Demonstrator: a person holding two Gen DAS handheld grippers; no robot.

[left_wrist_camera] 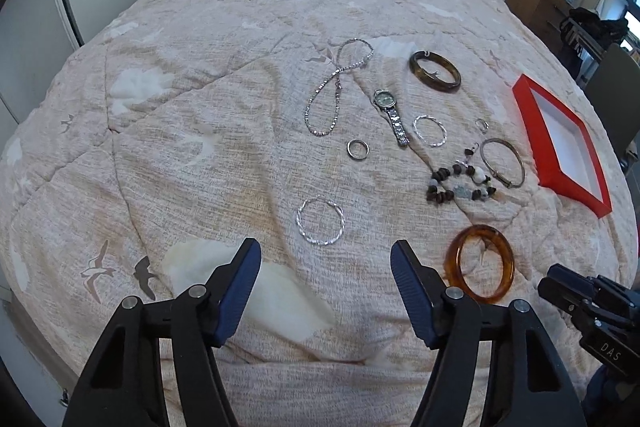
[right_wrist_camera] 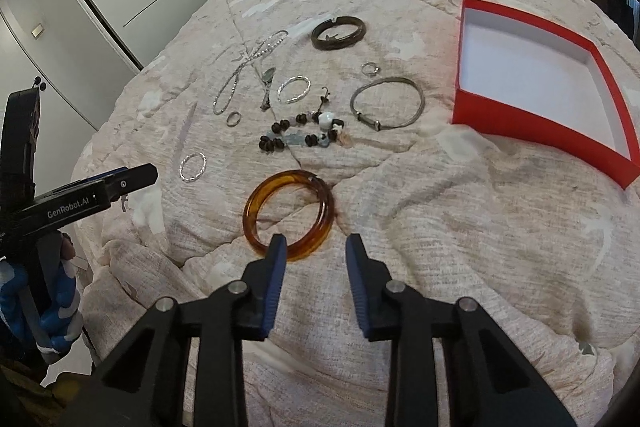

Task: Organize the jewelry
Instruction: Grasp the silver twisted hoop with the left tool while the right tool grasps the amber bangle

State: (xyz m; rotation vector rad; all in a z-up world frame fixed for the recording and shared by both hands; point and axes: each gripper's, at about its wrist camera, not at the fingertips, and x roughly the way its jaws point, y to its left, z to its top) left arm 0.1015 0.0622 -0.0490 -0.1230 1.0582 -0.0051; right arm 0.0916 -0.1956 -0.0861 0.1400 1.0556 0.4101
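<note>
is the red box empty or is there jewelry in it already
Empty: the red box shows only its bare white floor, and every piece, like the amber bangle, lies on the bedspread.

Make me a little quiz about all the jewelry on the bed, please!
1. True or false: the red box already holds jewelry.
2. Which piece lies closest to the right tool: A) watch, B) amber bangle, C) beaded bracelet?
3. What is the left tool aimed at?

Key: 1. False, it is empty. 2. B. 3. The twisted silver hoop; nothing is between its open fingers.
</note>
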